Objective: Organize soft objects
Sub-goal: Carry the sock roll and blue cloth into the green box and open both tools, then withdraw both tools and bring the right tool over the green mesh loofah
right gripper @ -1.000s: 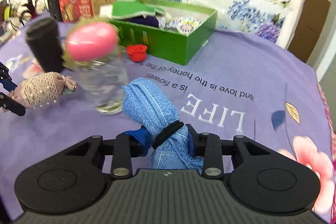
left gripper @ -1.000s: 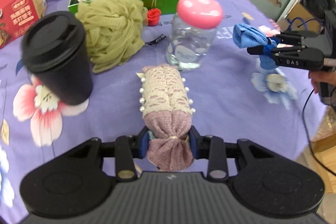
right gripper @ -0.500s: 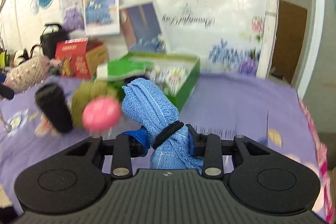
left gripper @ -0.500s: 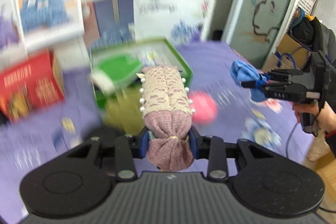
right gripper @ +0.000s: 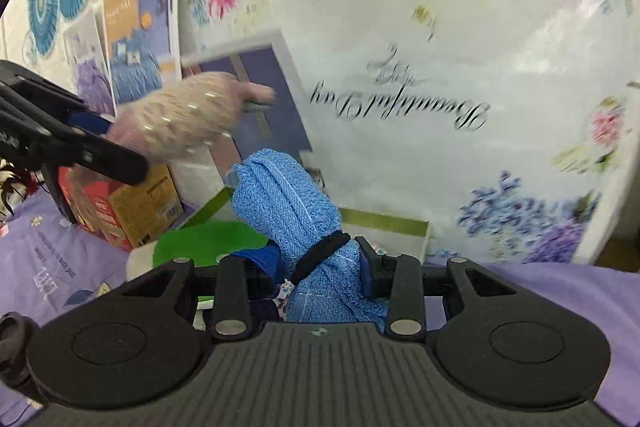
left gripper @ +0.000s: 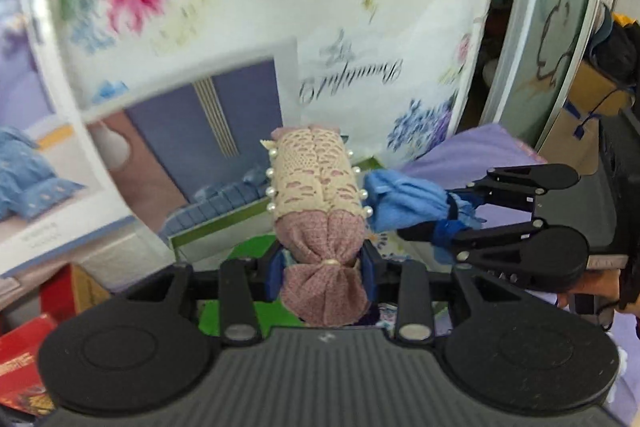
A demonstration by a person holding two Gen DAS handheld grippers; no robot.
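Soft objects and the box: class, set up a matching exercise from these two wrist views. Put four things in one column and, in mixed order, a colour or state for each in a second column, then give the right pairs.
Column 1
1. lace roll
2. blue cloth
3. box
4. tablecloth

Column 2
A. purple, spread flat
B. green, open at the top
C. held in the left gripper, edged with pearl beads
D. between the pads of the right gripper, tied with a black band, jaws opening

Pairs: 1-C, 2-D, 3-B, 4-A
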